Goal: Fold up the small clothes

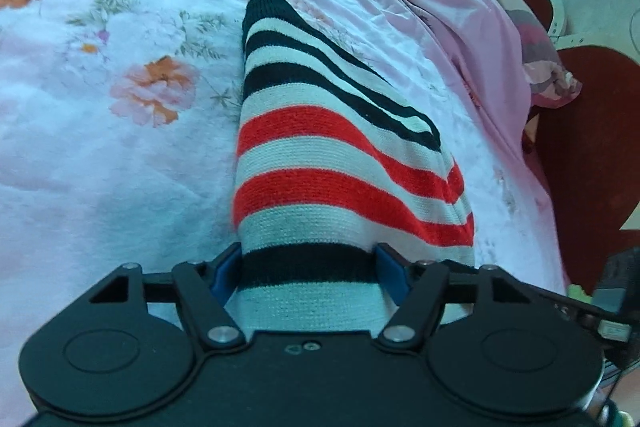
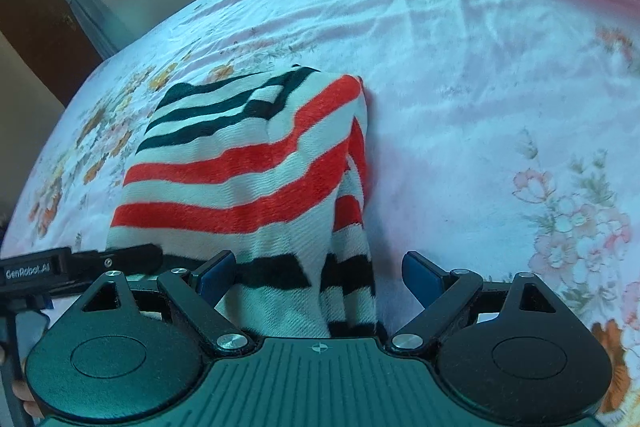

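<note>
Left gripper (image 1: pixel 308 267) low and level, blue pads (image 1: pixel 390 271) spread wide with fabric lying between them, right gripper (image 2: pixel 318 277) alongside it, jaws parted, blue fingertips (image 2: pixel 420 277) well apart, left pad touching cloth, right pad clear of it

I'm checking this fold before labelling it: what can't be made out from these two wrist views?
- Left wrist view: the striped garment's near hem is hidden behind the left gripper body.
- Right wrist view: its near edge runs under the right gripper, jaws wide apart.
- Both views: what kind of garment it is; folds hide its shape.
- Left wrist view: the bedsheet is washed out and blurred by glare.
</note>
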`<state>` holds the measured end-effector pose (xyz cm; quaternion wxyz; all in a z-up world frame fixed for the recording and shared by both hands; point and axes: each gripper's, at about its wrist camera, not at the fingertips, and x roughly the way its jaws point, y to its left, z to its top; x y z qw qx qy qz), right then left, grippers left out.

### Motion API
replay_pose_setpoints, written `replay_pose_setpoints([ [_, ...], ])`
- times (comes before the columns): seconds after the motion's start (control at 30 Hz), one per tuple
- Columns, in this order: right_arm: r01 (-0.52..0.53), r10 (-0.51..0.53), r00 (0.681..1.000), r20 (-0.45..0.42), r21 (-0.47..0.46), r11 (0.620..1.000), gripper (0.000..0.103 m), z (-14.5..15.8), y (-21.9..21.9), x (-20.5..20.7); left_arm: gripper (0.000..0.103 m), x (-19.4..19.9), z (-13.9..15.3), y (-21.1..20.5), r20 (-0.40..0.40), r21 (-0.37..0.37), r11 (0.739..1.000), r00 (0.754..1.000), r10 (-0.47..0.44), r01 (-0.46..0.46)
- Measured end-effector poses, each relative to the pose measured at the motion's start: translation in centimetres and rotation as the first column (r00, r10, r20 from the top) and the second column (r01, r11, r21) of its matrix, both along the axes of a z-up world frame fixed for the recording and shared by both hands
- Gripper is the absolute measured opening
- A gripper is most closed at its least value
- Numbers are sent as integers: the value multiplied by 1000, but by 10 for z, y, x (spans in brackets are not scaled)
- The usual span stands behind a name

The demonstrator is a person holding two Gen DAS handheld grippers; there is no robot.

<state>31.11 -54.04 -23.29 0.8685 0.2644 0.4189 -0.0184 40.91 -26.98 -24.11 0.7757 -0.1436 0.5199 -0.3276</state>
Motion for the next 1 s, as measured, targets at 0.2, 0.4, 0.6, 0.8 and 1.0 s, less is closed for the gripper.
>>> replay_pose_setpoints([
  [0.2, -2, 1, 1000, 9, 132, 991, 90, -18, -21, 10, 71, 10, -8, -9, -23, -15, 1000, 1000, 1, -1],
  [0.4, -32, 25, 999, 37, 189, 982, 86, -22, -22, 18, 70, 7, -7, -18, -3, 14, 1000, 1000, 19, -19],
  [0.6, -41, 33, 998, 45, 203, 978, 55, -15, -9, 16, 58, 0, 0, -17, 39, 35, 999, 999, 27, -28],
  [0.8, -4, -2, 1000, 27, 219, 976, 55, -22, -14, 20, 61, 0, 3, -27, 60, 91, 996, 998, 14, -20],
  [1.0, 24, -30, 999, 23, 233, 972, 53, -24, -10, 20, 58, 0, 1, -29, 65, 98, 995, 998, 16, -22],
])
